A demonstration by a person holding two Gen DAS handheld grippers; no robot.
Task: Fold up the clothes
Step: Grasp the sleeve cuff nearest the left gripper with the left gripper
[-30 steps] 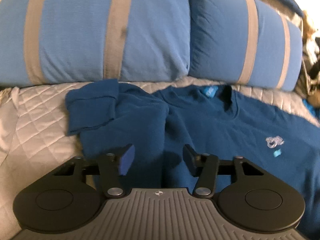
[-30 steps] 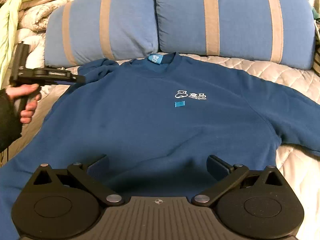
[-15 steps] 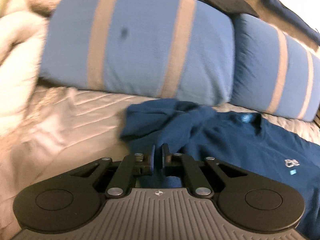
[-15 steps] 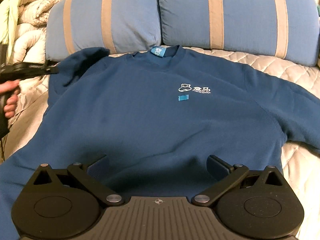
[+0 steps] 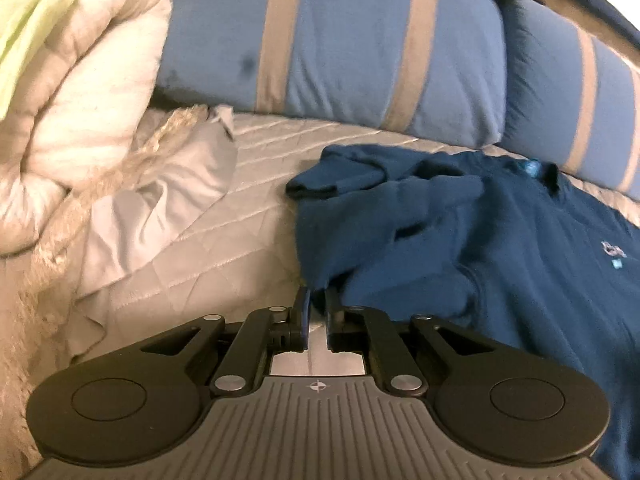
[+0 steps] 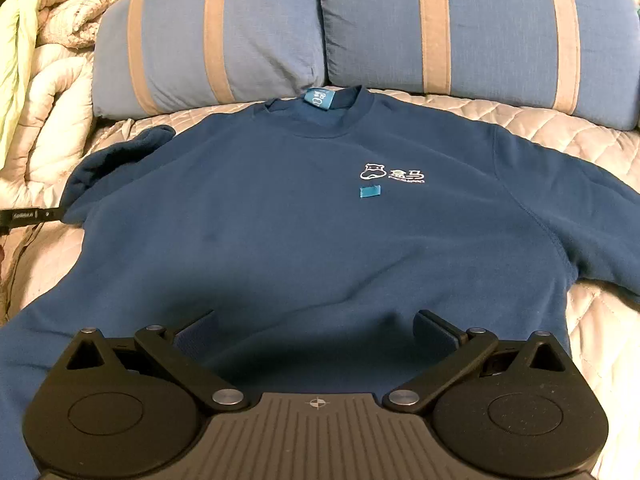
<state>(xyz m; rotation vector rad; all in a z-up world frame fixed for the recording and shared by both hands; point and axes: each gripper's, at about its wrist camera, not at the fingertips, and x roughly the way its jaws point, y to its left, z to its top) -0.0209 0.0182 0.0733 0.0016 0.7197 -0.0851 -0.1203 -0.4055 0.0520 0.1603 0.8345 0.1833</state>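
A dark blue sweatshirt (image 6: 320,220) lies face up on the quilted bed, its collar toward the pillows. Its sleeve (image 5: 360,208) on the left is bunched and drawn to a point at my left gripper (image 5: 317,294). The jaws there are narrow and opening, and the sleeve's edge is still pinched between the tips. From the right wrist view that left gripper (image 6: 52,214) shows at the far left edge, touching the sleeve. My right gripper (image 6: 316,328) hovers open over the lower body of the sweatshirt with nothing between its fingers.
Two blue pillows with tan stripes (image 6: 208,40) (image 6: 480,28) line the back of the bed. A rolled cream duvet (image 5: 80,100) fills the left side. Bare quilt (image 5: 180,260) lies left of the sleeve and more quilt (image 6: 580,340) to the right.
My left gripper closed on the sleeve and moved left with it, drawing the bunched sleeve outward. The right gripper stayed still and open.
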